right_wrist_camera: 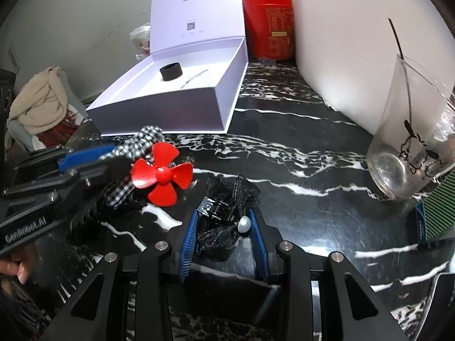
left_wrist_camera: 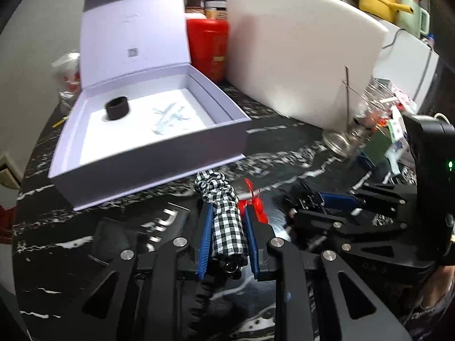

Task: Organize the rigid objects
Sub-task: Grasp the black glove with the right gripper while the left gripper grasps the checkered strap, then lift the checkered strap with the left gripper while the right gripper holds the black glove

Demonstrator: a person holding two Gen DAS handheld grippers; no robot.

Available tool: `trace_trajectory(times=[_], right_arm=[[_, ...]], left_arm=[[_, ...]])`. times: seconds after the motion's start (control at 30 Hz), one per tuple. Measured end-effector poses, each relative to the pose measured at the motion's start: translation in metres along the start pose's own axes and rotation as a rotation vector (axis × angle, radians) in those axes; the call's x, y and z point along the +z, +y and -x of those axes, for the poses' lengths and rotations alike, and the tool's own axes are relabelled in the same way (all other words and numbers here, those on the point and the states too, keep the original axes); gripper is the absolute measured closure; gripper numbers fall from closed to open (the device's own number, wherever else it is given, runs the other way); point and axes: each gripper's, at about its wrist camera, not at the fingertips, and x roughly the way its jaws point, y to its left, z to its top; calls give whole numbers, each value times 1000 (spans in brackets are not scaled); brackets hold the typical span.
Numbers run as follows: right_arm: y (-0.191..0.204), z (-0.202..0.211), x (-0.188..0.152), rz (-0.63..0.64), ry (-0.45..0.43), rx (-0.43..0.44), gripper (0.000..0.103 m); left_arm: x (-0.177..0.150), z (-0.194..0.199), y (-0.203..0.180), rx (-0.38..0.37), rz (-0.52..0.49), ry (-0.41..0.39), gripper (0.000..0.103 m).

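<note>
Only writing I can read is "GenRobot.AI" on my left gripper [right_wrist_camera: 85,153], seen from the right camera. There's a QR code inside the lid of the white box [left_wrist_camera: 159,153]; the text by it is too small. My left gripper [left_wrist_camera: 227,227] is clamped on a checkered hair clip [left_wrist_camera: 224,221], with a red propeller [right_wrist_camera: 162,174] touching it. Only the right view shows my right gripper [right_wrist_camera: 223,227] squeezing a black bow clip [right_wrist_camera: 224,227] with a pearl, plus a cartoon dog on the glass [right_wrist_camera: 412,147].
</note>
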Motion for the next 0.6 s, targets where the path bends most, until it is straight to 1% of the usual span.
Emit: trace_trajectory(times=[0.07, 0.2, 0.27, 0.33, 0.4, 0.47, 0.6], right_arm=[[-1, 2, -3, -1, -2, -1, 67], [-6, 7, -7, -3, -3, -3, 67], [-9, 10, -9, -9, -3, -2, 67], [-12, 11, -10, -13, -3, -2, 67], [-13, 12, -10, -14, -3, -3, 67], [-15, 12, -9, -16, -3, -2, 67], [-16, 11, -7, -21, -5, 7, 67]], left_arm=[[-1, -4, -1, -22, 9, 14, 81], [0, -9, -3, -27, 9, 18, 81], [2, -15, -3, -14, 12, 38, 81], [6, -26, -3, 18, 17, 77, 81], [8, -35, -3, 17, 27, 110, 80], [11, -46, -4, 20, 26, 159, 80], [12, -53, -9, 54, -13, 152, 79]])
